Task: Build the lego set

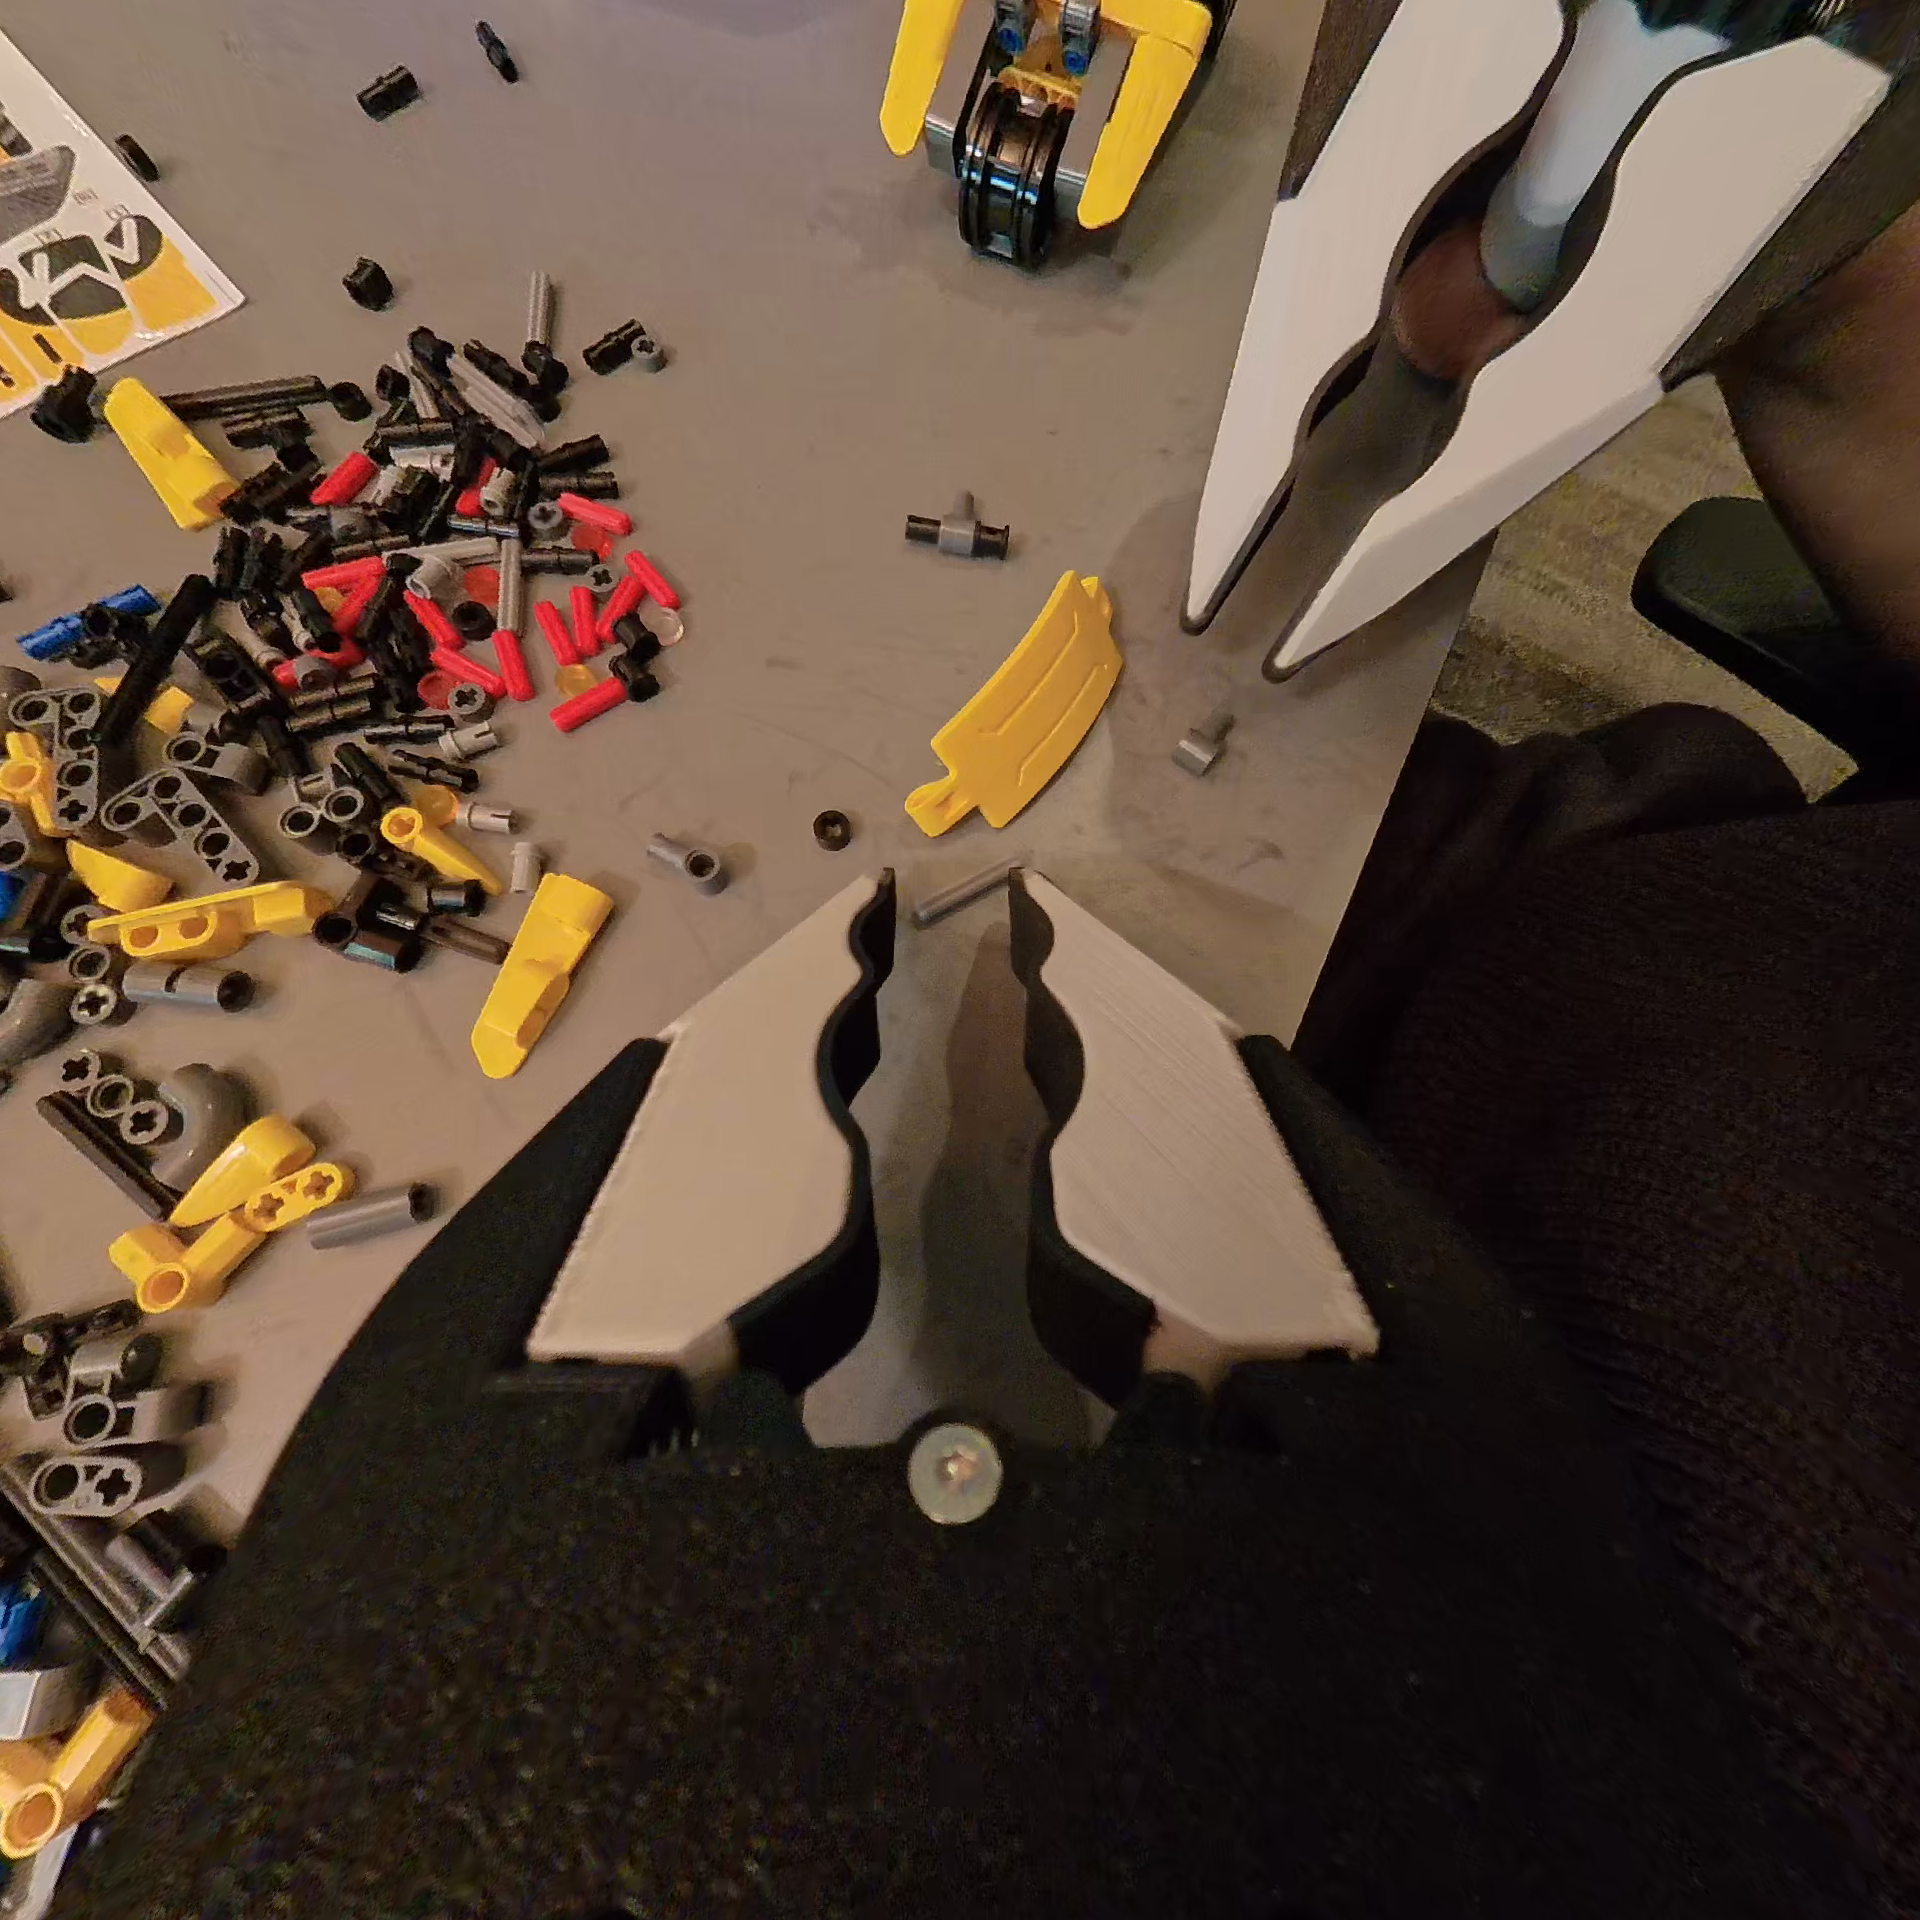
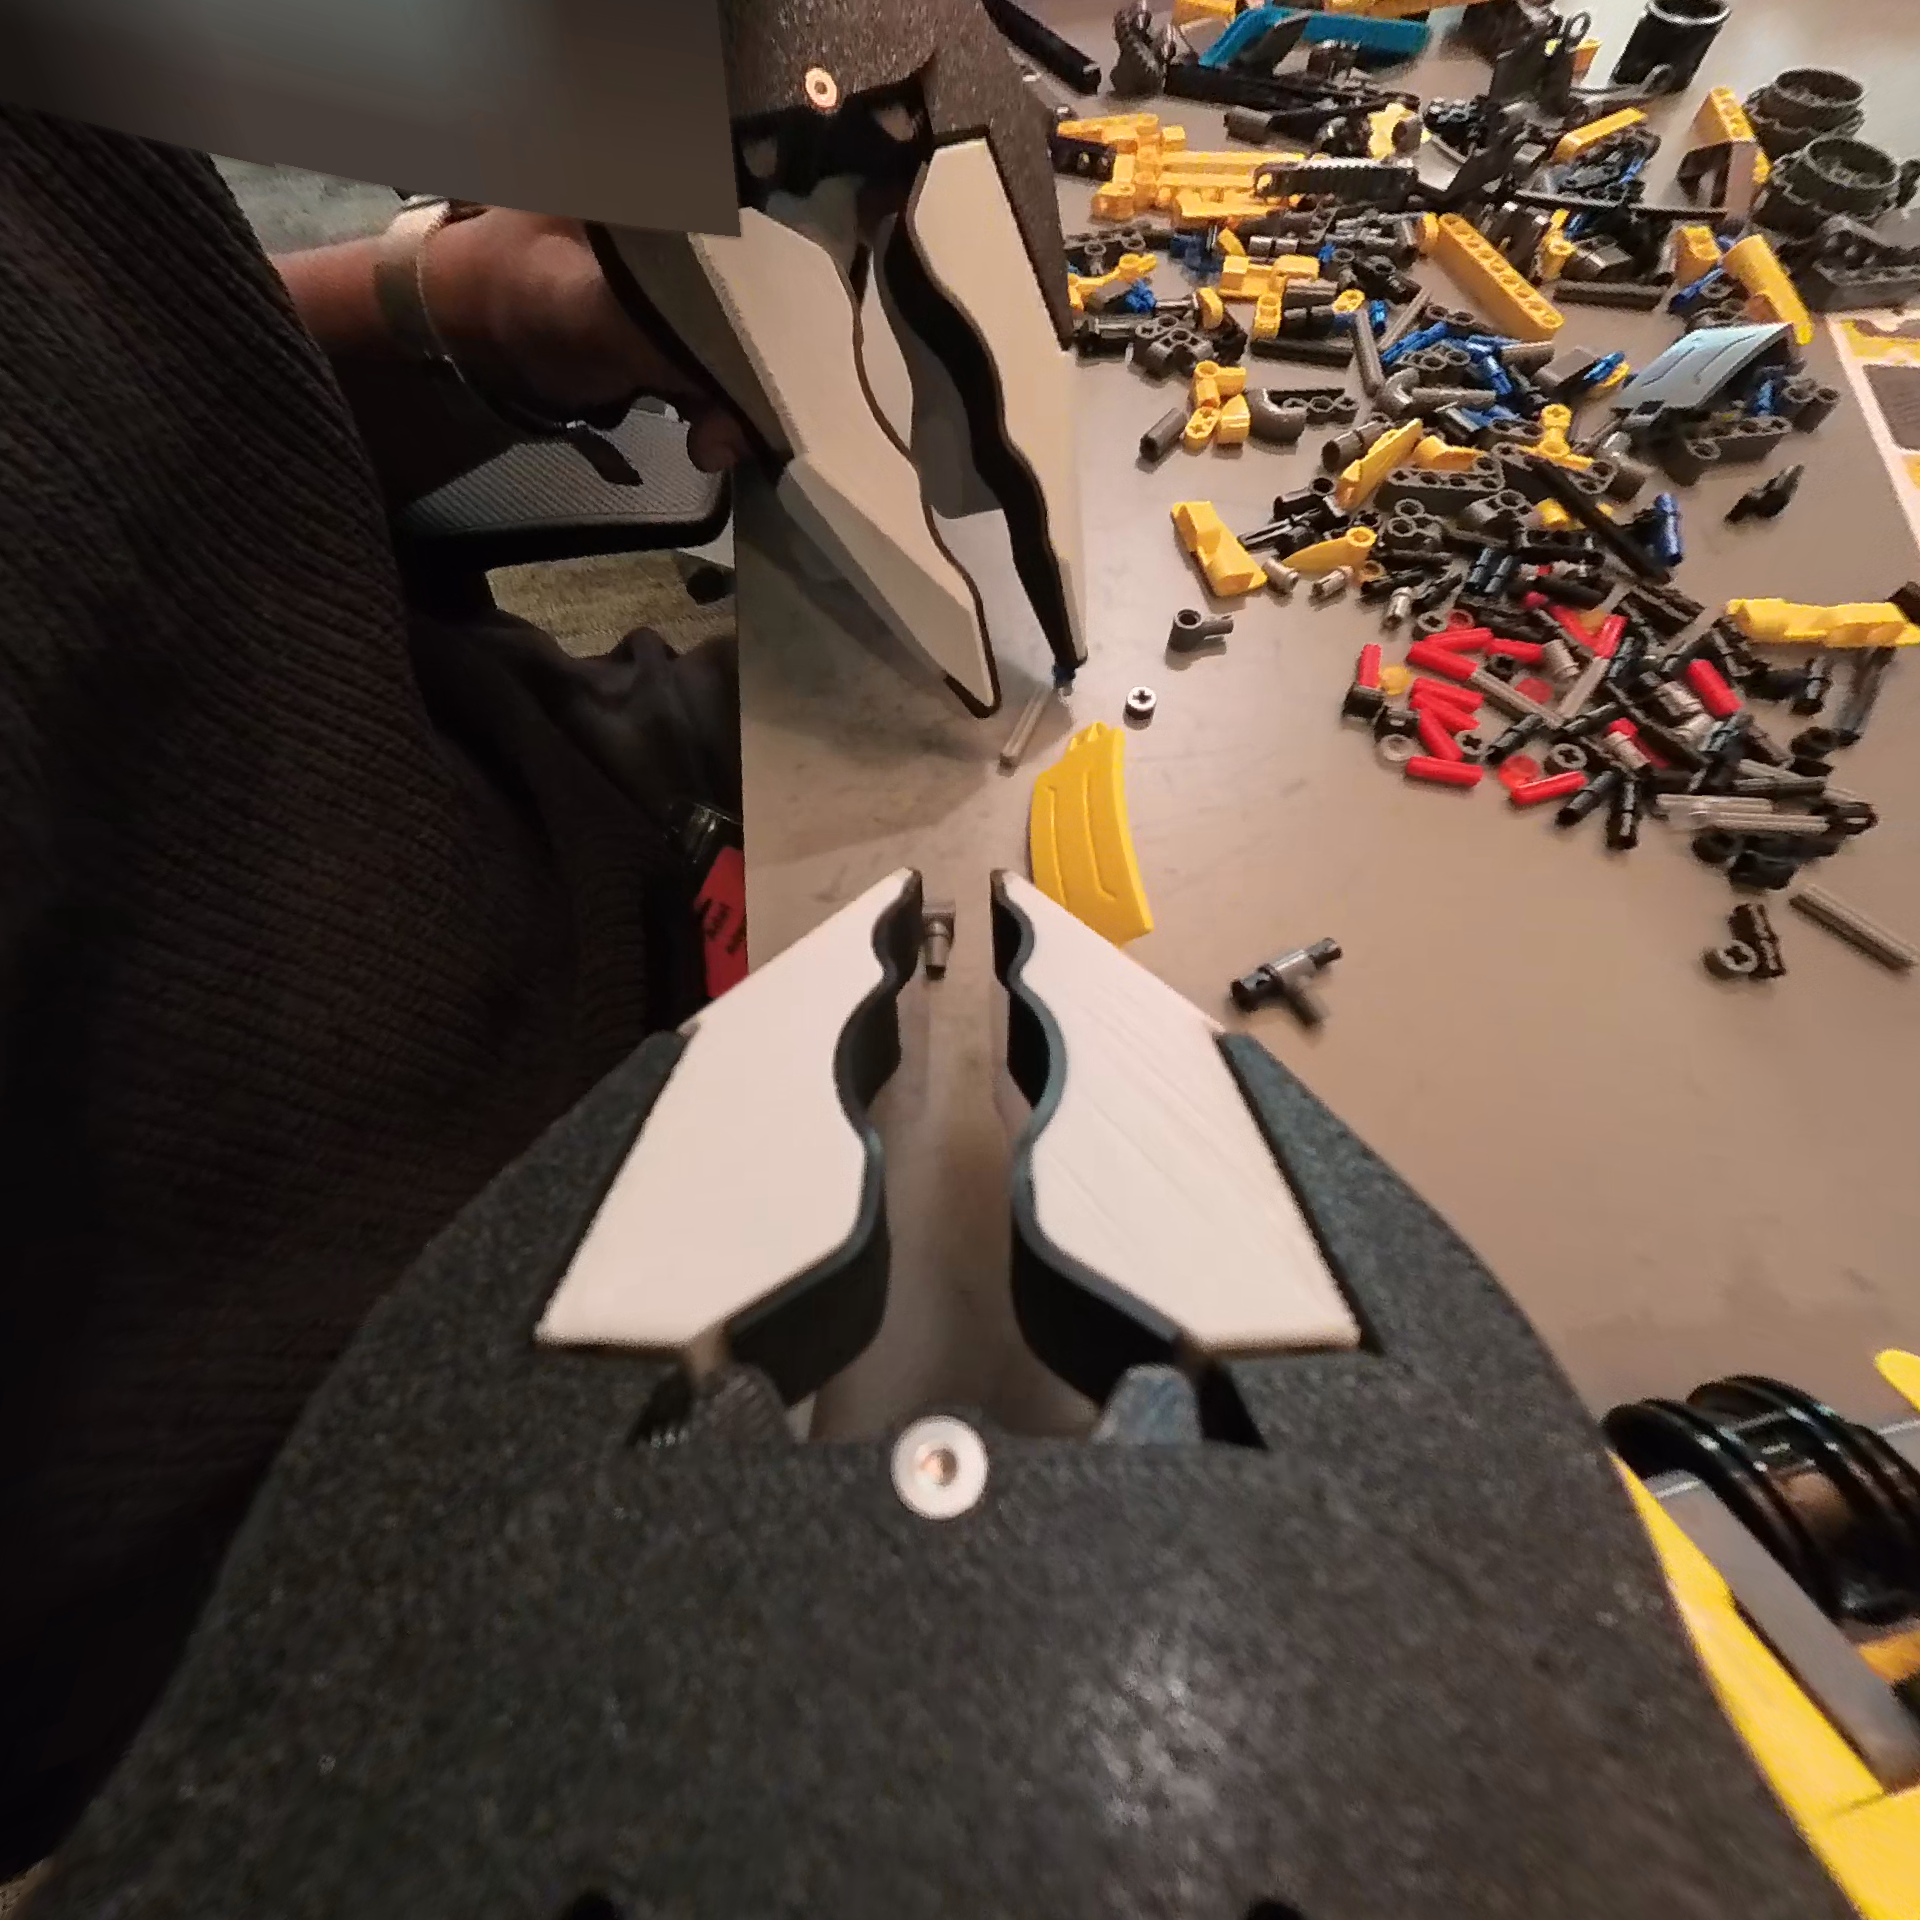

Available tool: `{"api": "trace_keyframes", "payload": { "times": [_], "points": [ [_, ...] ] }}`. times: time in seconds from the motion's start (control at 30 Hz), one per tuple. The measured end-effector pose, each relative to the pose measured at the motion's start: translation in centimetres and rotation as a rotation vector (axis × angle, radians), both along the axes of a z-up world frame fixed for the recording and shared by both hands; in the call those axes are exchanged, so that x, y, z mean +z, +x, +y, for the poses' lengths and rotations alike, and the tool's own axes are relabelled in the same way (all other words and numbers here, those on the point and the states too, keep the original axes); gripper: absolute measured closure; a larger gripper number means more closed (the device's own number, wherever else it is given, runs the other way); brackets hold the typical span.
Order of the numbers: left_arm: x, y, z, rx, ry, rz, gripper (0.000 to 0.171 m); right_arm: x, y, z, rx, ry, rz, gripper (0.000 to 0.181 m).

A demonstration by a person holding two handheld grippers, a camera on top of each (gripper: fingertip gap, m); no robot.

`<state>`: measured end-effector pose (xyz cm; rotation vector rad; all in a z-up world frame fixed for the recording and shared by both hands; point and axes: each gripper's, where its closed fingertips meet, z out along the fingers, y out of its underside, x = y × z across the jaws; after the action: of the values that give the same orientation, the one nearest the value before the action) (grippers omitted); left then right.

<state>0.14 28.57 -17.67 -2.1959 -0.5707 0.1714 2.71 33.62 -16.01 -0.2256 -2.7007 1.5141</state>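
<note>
My left gripper point(image 1: 954, 883) is open low over the grey table point(image 1: 831, 312). A short grey axle point(image 1: 961, 894) lies on the table just past its tips. It also shows in the right wrist view point(image 2: 1023, 732) under the left gripper point(image 2: 1027, 686). My right gripper point(image 2: 954, 883) is open with a narrow gap. A small grey pin point(image 2: 938, 935) lies on the table between its tips, untouched. In the left wrist view the right gripper point(image 1: 1236, 646) hovers just above that pin point(image 1: 1203, 743). A yellow curved panel point(image 1: 1023, 707) point(image 2: 1091, 831) lies between the two grippers.
A big pile of black, red, yellow and grey building parts point(image 1: 416, 582) point(image 2: 1558, 623) fills one side. A black-grey T connector point(image 1: 956, 530), a black bush point(image 1: 831, 828) and a part-built yellow and black model point(image 1: 1039, 114) lie nearby. The table edge point(image 1: 1382, 831) and a person's dark sleeve are close. One gripper's finger ends stand about 7 centimetres off the other's. Between my right fingertips and the black-grey T connector point(image 1: 956, 530) there is roughly 6 centimetres. Look for it in the right wrist view point(image 2: 1289, 968) too.
</note>
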Motion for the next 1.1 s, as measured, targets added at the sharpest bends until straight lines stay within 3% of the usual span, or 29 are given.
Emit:
{"api": "trace_keyframes", "payload": {
  "times": [0.23, 1.1],
  "points": [
    [0.71, -0.01, -0.08, 0.000, 0.072, -0.040, 0.150, 0.29, -0.01, 0.05, 0.001, -0.020, -0.010, 0.169],
    [0.49, -0.01, -0.06, -0.002, 0.056, -0.038, 0.150, 0.79, -0.10, 0.16, -0.003, -0.055, -0.025, 0.170]
  ]
}}
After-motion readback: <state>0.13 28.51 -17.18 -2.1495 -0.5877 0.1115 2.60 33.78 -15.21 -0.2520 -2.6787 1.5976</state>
